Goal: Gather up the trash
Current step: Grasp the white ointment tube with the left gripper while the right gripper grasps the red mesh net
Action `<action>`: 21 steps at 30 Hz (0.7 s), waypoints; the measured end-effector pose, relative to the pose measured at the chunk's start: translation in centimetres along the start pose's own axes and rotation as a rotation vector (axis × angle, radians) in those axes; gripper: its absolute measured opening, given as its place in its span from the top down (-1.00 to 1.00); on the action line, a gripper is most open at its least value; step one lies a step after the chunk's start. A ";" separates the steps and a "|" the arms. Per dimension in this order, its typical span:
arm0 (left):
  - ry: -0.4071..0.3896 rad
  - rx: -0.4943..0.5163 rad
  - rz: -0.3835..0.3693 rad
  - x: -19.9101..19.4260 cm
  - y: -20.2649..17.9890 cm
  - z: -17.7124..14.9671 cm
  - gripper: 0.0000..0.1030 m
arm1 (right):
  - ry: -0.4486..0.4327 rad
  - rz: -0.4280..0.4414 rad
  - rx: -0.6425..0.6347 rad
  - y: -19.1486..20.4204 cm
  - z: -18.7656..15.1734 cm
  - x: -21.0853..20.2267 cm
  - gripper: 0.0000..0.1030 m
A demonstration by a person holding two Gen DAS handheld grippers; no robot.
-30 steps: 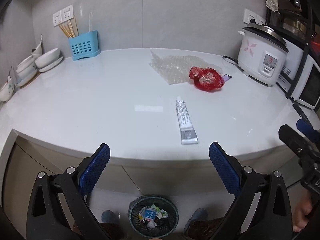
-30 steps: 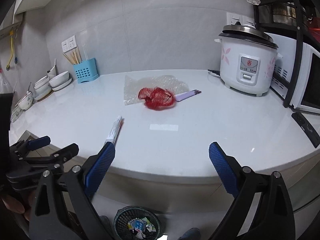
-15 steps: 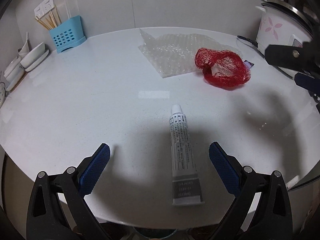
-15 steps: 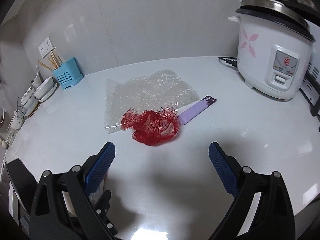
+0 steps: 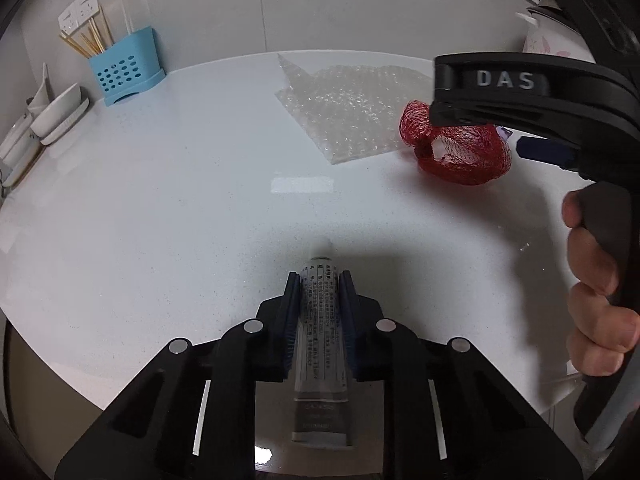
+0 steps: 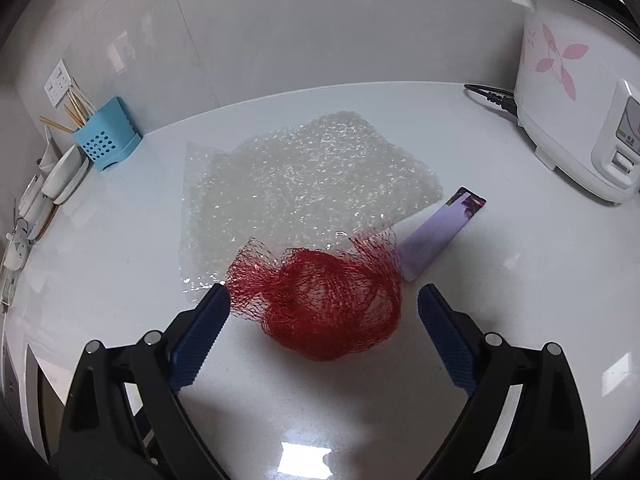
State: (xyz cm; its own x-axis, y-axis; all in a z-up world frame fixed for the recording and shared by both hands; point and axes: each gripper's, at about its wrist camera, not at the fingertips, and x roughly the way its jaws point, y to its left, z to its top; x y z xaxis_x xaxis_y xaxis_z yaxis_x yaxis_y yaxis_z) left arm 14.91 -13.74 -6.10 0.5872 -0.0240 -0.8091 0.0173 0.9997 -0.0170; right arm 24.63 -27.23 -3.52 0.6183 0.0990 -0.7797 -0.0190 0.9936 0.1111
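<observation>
1. The left hand-held gripper point(image 5: 319, 280) is tipped down at the white bench point(image 5: 160, 208); its jaws are closing on one tube point(image 5: 320, 344), pads touching it.
2. The right hand-held gripper point(image 6: 324, 308) is held wide open around one red net point(image 6: 324, 304), untouched.
3. One bubble wrap sheet point(image 6: 296, 184) and one purple packet point(image 6: 440, 232) are seen behind.

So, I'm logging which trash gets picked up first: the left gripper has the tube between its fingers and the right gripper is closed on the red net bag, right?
Not quite. The left gripper is closing on the tube, but the right gripper is open, its fingers either side of the red net bag, as the right wrist view shows.
</observation>
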 end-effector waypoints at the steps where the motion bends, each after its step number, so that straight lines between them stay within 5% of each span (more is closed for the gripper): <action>1: 0.002 -0.002 -0.005 0.0 0.2 0.0 0.63 | 0.005 -0.011 -0.005 0.4 0.1 0.3 -0.77; 7: -0.001 -0.011 -0.020 -0.2 1.4 -0.2 0.63 | 0.035 -0.068 -0.021 1.6 0.4 1.9 -0.74; 12: -0.007 -0.021 -0.030 -0.4 2.3 -0.2 0.63 | 0.052 -0.081 0.004 1.3 0.4 2.7 -0.25; 17: -0.013 -0.030 -0.039 -0.8 3.0 -0.2 0.63 | 0.055 -0.082 0.013 1.1 0.1 2.3 0.59; 21: -0.023 -0.031 -0.039 -1.5 3.3 -0.3 0.63 | 0.043 -0.081 0.012 0.9 -0.1 1.3 0.71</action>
State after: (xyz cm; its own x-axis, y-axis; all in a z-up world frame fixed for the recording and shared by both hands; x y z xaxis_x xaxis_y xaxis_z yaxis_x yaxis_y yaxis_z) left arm 13.87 -10.45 -5.10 0.6050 -0.0631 -0.7937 0.0157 0.9976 -0.0673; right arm 25.32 -26.20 -4.50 0.5835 0.0204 -0.8118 0.0398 0.9978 0.0538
